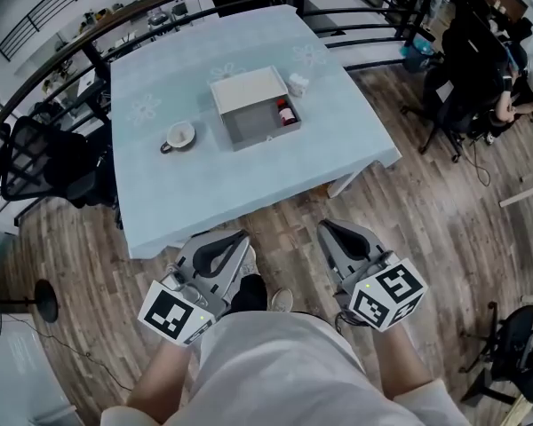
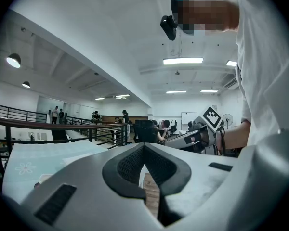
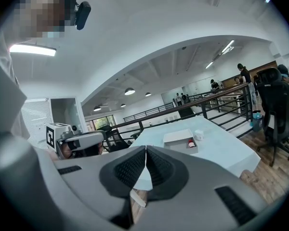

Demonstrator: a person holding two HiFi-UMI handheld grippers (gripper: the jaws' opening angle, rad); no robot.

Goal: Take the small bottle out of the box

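Left tongs point(image 1: 238, 238) closed and empty, right tongs point(image 1: 327, 229) closed and empty, small bottle point(image 1: 286, 113) inside box point(image 1: 249, 122), well apart

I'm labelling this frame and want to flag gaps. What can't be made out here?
- Small bottle: too small in both the head view and right gripper view to tell upright from lying.
- Cup: contents too small to tell, head view.
- White object beside the box: too small to identify, head view.

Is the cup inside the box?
No, the cup sits on the table to the left of the box, not in it.
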